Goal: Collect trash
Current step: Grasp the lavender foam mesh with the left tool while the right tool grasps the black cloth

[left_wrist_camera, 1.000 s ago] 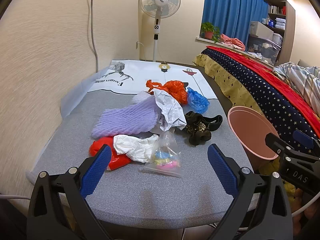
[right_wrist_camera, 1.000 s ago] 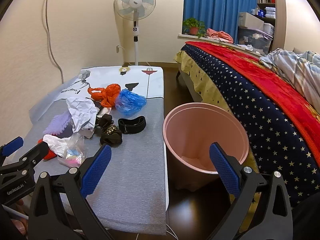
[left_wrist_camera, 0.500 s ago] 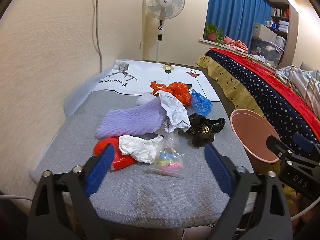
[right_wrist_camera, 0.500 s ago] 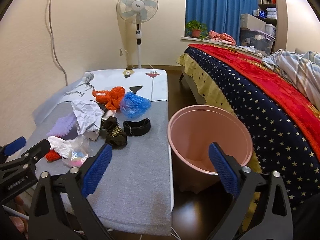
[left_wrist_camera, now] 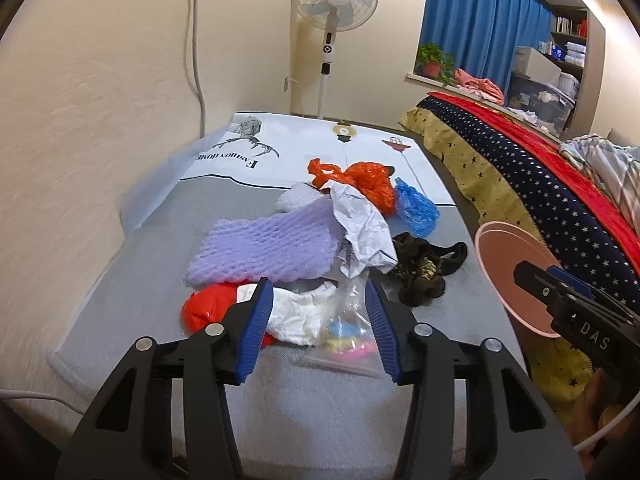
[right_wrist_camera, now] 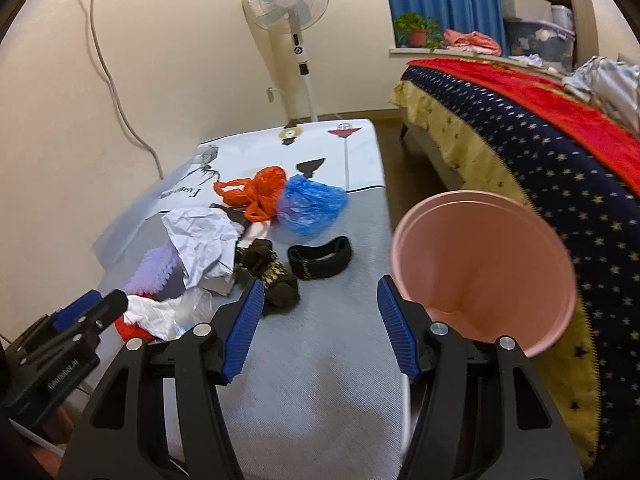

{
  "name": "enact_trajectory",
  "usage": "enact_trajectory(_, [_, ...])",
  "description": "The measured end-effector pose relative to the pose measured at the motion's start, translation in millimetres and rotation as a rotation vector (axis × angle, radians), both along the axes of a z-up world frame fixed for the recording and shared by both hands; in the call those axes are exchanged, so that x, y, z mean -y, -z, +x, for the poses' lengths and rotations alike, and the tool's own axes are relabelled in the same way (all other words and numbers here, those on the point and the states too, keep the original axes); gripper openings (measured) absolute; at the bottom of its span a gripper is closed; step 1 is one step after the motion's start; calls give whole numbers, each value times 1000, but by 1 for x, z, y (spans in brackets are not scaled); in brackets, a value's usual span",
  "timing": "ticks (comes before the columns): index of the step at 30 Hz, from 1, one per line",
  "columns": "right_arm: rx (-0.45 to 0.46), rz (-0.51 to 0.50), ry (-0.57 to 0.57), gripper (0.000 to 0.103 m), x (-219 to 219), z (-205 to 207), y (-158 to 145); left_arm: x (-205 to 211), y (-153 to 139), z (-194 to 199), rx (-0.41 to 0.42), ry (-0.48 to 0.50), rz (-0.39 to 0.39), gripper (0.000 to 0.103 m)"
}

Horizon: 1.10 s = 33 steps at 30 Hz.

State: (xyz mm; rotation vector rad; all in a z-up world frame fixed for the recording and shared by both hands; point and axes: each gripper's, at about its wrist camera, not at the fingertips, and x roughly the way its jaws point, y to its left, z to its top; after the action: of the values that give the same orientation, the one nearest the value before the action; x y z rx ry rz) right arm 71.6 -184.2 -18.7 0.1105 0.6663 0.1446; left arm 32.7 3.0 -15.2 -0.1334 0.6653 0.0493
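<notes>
A heap of trash lies on the grey table (left_wrist_camera: 152, 264): a clear zip bag (left_wrist_camera: 346, 340), white crumpled paper (left_wrist_camera: 362, 226), purple foam wrap (left_wrist_camera: 264, 246), a red bag (left_wrist_camera: 202, 308), an orange bag (left_wrist_camera: 366, 182), a blue bag (left_wrist_camera: 414, 208) and dark cloth pieces (left_wrist_camera: 420, 276). My left gripper (left_wrist_camera: 318, 326) is open, its jaws partly closed, just before the zip bag. My right gripper (right_wrist_camera: 320, 322) is open and empty above the table's bare near part, beside the pink bin (right_wrist_camera: 480, 264). The bin also shows in the left wrist view (left_wrist_camera: 512, 272).
A wall runs along the table's left side. A bed (right_wrist_camera: 540, 152) with a starred blanket stands right of the bin. A standing fan (left_wrist_camera: 334, 32) is behind the table. A printed white sheet (left_wrist_camera: 304, 152) covers the table's far end.
Both grippers' jaws have narrowed. The left gripper has moved forward toward the zip bag. The right gripper has swung left, toward the table and the trash.
</notes>
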Motion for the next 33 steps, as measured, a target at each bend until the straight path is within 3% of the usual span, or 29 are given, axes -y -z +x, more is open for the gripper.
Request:
enact_trajectory(9, [-74, 46, -57, 60, -15, 35, 24, -2, 15, 31, -27, -18, 20, 48])
enact_trajectory(16, [-155, 68, -87, 72, -24, 60, 44, -2, 27, 53, -53, -26, 30, 48])
enact_trajectory(24, [-212, 61, -89, 72, -30, 78, 59, 0, 37, 65, -79, -21, 49, 47])
enact_trajectory(29, [-241, 48, -97, 60, -33, 81, 65, -3, 38, 65, -89, -29, 49, 39])
enact_trajectory(33, [-245, 49, -121, 36, -37, 82, 64, -4, 36, 64, -92, -22, 43, 24])
